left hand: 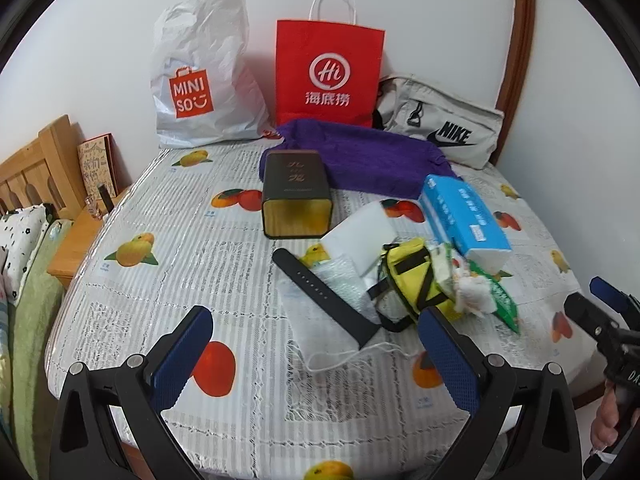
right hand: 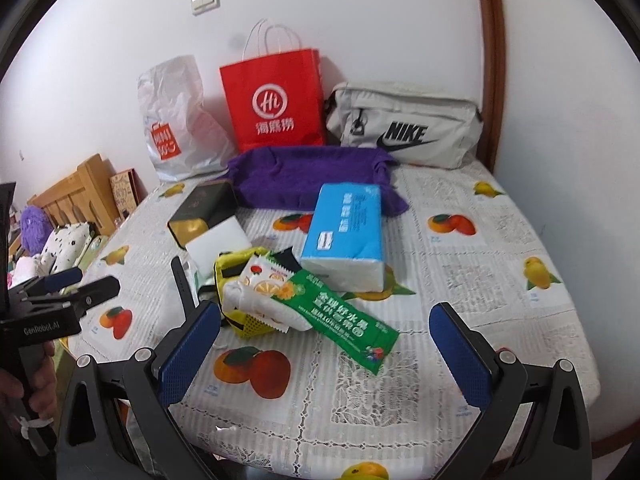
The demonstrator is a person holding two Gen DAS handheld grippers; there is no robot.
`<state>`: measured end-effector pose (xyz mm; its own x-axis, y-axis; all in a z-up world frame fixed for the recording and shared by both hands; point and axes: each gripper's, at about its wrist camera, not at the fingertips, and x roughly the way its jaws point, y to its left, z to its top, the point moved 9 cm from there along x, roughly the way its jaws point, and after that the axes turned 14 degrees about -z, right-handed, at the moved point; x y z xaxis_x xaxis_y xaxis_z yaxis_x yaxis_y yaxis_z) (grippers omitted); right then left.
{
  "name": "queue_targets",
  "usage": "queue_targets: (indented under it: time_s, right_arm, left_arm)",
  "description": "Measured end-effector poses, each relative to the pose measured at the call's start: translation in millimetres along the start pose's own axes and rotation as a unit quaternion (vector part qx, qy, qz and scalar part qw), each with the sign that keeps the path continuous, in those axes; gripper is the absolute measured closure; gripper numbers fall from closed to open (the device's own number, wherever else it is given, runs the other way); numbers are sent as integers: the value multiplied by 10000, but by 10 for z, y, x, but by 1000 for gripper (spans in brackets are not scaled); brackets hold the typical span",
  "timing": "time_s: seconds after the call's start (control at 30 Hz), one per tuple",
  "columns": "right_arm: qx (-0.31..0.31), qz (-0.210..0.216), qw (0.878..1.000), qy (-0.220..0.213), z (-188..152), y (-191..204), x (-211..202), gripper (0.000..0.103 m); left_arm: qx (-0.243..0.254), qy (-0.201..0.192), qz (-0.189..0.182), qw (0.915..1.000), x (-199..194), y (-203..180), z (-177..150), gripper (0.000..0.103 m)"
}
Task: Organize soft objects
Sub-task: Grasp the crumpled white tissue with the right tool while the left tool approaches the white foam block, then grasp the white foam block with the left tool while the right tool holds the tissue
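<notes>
Left wrist view shows three bags against the wall: one white plastic bag [left hand: 200,80], one red paper bag [left hand: 329,74], one grey pouch [left hand: 444,124]. One purple towel [left hand: 360,160], one tissue pack [left hand: 464,216] and one yellow pouch [left hand: 408,280] lie mid-table [left hand: 180,280], the pouch half buried. Left gripper [left hand: 316,356] and right gripper [right hand: 326,352] both gape, holding nothing.

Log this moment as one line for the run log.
left hand-held gripper: open, empty | right hand-held gripper: open, empty | tissue pack, green packet, yellow pouch: on table, untouched
</notes>
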<state>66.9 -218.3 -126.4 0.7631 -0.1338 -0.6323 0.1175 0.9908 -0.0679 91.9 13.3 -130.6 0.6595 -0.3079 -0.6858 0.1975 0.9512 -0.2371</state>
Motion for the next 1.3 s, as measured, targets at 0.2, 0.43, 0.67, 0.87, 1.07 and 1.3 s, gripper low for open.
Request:
queue_targets:
  time_s: [0.2, 0.43, 0.67, 0.87, 1.07, 1.3]
  right_arm:
    - [-283, 192, 9992, 221, -142, 222, 337, 2]
    - [-762, 469, 9959, 117, -168, 557, 544, 8]
    - [-1172, 592, 9912, -192, -102, 811, 633, 20]
    - [-1397, 794, 9870, -90, -133, 915, 770, 75]
    - [-1233, 978, 9874, -175, -52, 908, 754, 78]
    - [-1022, 1146, 9880, -164, 104, 868, 659, 79]
  left_arm:
    - [-99, 253, 1, 9996, 250, 130, -88, 0]
    - [-179, 415, -57, 9990, 440, 201, -132, 0]
    - [-305, 505, -116, 9982, 546, 285, -168, 0]
    - [-409, 587, -132, 9973, 647, 363, -181, 0]
    - [-489, 685, -180, 9963, 759, 402, -220, 0]
    - [-565, 599, -381, 9959, 798, 419, -175, 0]
